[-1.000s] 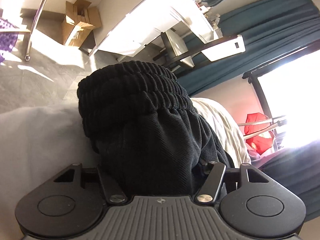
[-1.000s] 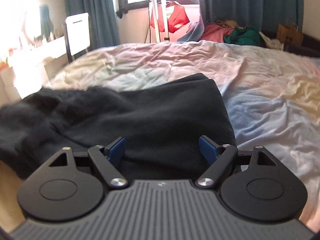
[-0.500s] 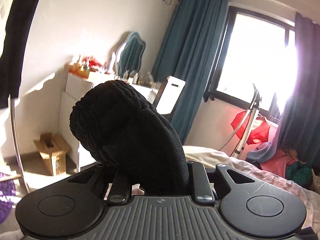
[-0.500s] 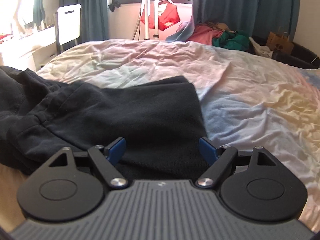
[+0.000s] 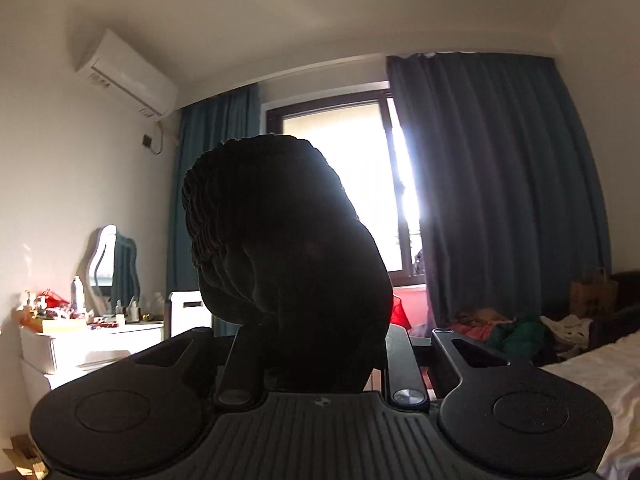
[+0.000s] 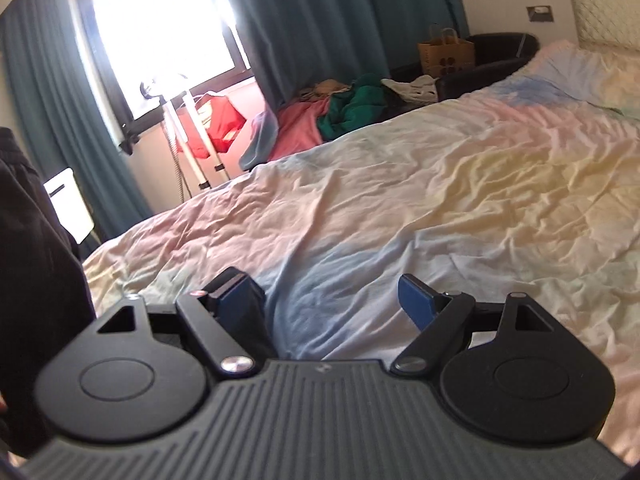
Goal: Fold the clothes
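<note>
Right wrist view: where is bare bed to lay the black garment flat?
The bedsheet ahead of the open right tongs is bare up to the headboard. Crowded: the clothes pile past the far edge, and the black garment hanging at the left.

No text can be read: grey markings on the air conditioner (image 5: 127, 79) at ten o'clock and a dark print on the paper bag (image 6: 445, 56) stay illegible.
</note>
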The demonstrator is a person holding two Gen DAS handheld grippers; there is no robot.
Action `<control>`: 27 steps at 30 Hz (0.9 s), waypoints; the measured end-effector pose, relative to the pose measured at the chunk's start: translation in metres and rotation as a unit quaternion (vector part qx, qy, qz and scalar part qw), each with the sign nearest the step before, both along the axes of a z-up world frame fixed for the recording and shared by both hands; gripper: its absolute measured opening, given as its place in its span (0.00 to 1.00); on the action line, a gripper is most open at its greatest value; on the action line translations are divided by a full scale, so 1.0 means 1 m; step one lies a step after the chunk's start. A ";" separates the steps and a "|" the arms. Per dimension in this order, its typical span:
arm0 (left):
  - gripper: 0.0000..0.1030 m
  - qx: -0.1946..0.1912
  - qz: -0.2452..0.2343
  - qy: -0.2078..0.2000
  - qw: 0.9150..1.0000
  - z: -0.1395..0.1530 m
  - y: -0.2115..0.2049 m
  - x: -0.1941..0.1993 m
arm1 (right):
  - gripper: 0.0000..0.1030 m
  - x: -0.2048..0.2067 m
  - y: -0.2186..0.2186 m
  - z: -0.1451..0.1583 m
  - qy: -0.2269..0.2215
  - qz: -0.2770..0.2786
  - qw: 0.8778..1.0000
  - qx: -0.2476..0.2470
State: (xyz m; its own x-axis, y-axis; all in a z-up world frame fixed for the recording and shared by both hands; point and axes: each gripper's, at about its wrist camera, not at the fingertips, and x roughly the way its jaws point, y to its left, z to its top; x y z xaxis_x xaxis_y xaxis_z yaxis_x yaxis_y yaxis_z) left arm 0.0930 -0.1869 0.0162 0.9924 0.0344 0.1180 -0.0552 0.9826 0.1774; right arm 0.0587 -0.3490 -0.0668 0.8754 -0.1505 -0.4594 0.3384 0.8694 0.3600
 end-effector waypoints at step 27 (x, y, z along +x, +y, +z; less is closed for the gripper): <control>1.00 0.274 -0.131 0.193 0.933 -0.124 0.061 -0.031 | 0.82 0.017 -0.028 -0.057 -0.011 0.064 0.945 0.319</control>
